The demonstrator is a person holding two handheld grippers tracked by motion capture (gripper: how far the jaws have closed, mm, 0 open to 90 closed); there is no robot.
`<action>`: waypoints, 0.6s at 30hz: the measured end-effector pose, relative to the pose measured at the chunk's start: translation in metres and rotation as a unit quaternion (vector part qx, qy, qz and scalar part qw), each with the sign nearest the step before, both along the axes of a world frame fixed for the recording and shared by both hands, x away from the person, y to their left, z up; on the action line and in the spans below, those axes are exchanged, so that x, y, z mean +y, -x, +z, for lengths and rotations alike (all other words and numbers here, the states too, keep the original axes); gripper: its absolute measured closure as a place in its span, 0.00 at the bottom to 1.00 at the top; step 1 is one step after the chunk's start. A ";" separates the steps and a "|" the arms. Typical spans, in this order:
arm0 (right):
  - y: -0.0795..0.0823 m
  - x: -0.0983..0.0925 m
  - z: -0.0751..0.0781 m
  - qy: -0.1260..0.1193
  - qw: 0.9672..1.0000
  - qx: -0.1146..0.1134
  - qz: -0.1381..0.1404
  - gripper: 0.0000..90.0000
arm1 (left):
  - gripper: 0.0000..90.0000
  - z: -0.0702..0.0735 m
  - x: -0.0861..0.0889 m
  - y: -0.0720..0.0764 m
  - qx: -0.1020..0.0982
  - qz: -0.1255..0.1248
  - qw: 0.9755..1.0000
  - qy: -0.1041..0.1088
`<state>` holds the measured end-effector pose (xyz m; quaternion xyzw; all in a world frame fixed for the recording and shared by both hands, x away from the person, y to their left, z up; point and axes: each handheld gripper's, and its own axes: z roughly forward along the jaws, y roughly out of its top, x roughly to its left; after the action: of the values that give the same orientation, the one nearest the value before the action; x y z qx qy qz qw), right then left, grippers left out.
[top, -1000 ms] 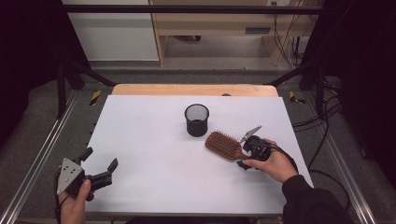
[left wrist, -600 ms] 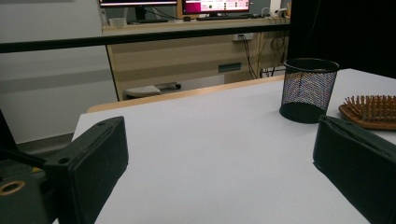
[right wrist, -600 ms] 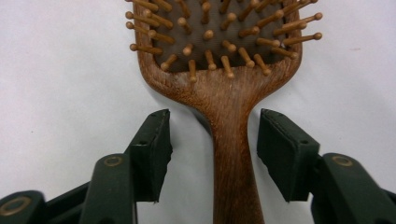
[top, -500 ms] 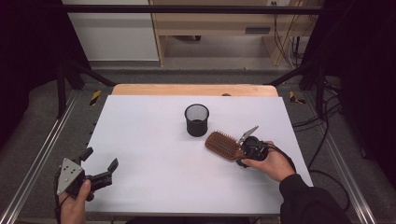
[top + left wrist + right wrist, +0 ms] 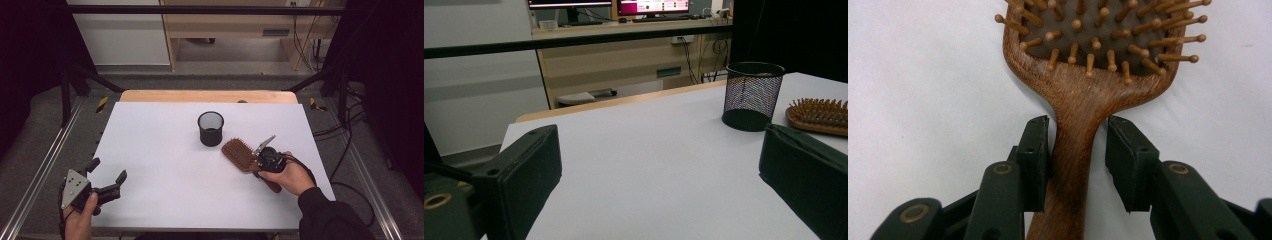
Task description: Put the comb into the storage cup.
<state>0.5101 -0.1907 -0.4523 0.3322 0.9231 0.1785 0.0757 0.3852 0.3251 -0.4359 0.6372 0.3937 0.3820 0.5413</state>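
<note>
A wooden paddle hairbrush (image 5: 240, 152) lies bristles up on the white table, right of centre, with its handle toward the person. My right gripper (image 5: 257, 162) straddles the handle (image 5: 1073, 150). Its jaws have just been closing with the handle between them. The left pad (image 5: 1035, 155) sits against the wood, and a thin gap shows at the right pad (image 5: 1128, 160). My left gripper (image 5: 107, 170) rests open over the table's front left corner with nothing between its jaws (image 5: 659, 165). The brush head (image 5: 819, 115) also appears at the right edge of the left gripper view.
A black mesh cup (image 5: 211, 128) stands upright just behind and left of the brush head, seen too in the left gripper view (image 5: 752, 95). The white table top (image 5: 165, 150) is edged by metal rails. Cables trail on the floor at the right.
The right gripper's jaws have drawn in around the brush handle and the hand has settled slightly lower over it. The left gripper and the cup have not moved.
</note>
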 end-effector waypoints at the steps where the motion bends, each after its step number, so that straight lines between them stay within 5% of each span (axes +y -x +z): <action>1: 0.000 0.001 0.000 0.003 1.000 0.002 -0.004 0.70 | 0.04 0.000 0.000 0.000 0.000 0.000 1.000 0.000; 9: 0.002 0.006 0.001 0.010 0.999 0.015 -0.041 0.81 | 0.04 -0.001 0.000 -0.002 0.004 0.001 1.000 0.004; 18: 0.006 0.010 0.001 0.019 0.999 0.000 -0.045 0.81 | 0.04 0.000 0.001 -0.001 0.001 0.004 1.000 0.005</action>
<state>0.5038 -0.1811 -0.4509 0.3718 0.9104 0.1578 0.0896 0.3857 0.3261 -0.4363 0.6338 0.3987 0.3814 0.5421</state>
